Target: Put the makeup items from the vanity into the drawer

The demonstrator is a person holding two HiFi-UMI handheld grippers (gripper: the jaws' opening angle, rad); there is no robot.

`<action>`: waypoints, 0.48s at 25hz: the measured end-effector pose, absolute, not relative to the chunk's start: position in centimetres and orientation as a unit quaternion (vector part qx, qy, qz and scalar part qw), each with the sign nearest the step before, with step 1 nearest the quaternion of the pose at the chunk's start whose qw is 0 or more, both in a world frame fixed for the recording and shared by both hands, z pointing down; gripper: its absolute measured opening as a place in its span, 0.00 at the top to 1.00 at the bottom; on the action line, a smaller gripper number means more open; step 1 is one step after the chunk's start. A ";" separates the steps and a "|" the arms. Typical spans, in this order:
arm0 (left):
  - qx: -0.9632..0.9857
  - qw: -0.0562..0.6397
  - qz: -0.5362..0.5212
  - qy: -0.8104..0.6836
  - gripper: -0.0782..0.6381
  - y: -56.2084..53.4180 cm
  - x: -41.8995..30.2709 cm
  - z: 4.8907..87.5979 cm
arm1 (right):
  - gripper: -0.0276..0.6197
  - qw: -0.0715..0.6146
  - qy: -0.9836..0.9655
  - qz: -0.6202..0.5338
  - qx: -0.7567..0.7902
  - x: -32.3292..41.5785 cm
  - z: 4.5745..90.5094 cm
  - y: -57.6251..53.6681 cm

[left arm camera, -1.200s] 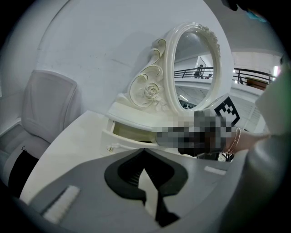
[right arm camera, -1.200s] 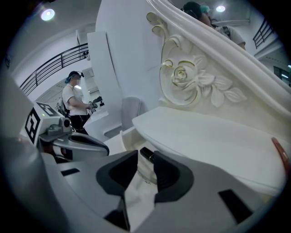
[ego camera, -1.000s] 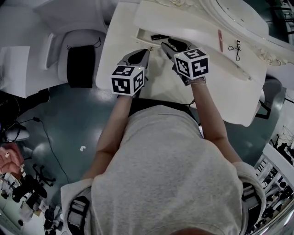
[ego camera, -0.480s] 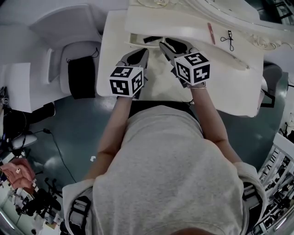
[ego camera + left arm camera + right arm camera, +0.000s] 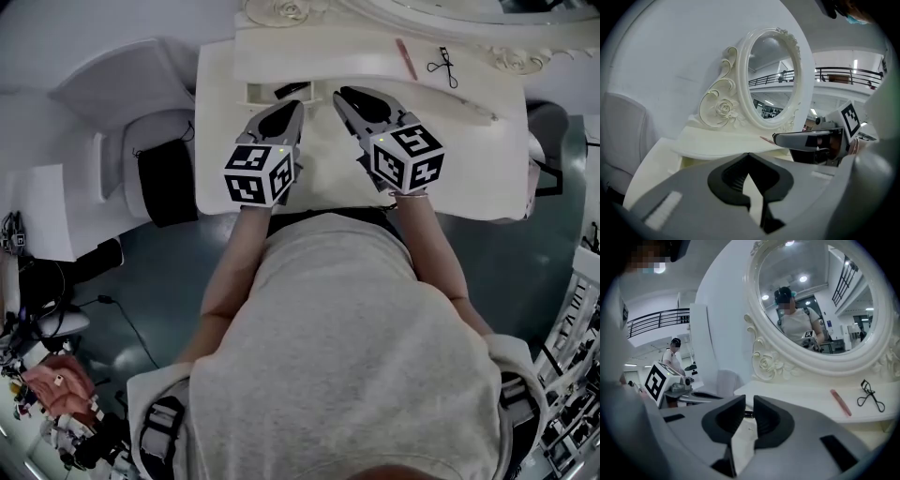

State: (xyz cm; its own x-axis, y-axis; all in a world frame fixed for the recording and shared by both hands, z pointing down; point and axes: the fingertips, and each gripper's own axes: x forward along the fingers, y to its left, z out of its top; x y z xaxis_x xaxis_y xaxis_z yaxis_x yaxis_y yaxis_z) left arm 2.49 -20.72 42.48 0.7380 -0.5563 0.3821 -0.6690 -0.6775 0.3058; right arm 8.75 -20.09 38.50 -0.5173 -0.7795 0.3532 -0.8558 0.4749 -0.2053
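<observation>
One dark item (image 5: 292, 90) lies in the open drawer (image 5: 255, 92) at far left, the pink stick (image 5: 405, 59) and the eyelash curler (image 5: 443, 66) wait on the far vanity shelf (image 5: 347, 54), and nothing is held: the left gripper (image 5: 286, 114) is closed, the right gripper (image 5: 349, 98) (its jaws were just closing) a little apart.

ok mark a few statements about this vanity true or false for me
1. The slim pink makeup stick lies on the white raised shelf. True.
2. The black metal eyelash curler is inside the cream drawer. False: it lies on the raised shelf, just right of the pink stick.
3. The drawer is fully shut. False: it stands open, with a small dark item inside.
4. The oval mirror has an ornate white carved frame. True.
</observation>
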 end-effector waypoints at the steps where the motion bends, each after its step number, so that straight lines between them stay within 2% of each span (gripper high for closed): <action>1: 0.909 0.213 0.127 -0.334 0.88 -20.7 2.9 42.3 | 0.86 0.105 -0.851 0.177 0.482 9.1 38.5 -19.9; 7: 0.930 0.201 0.081 -0.298 0.88 -20.0 5.0 40.2 | 0.91 0.087 -0.841 0.174 0.504 10.7 38.2 -18.8; 12: 0.937 0.182 0.095 -0.284 0.88 -19.4 6.0 40.3 | 0.94 0.083 -0.840 0.170 0.509 11.2 38.4 -18.0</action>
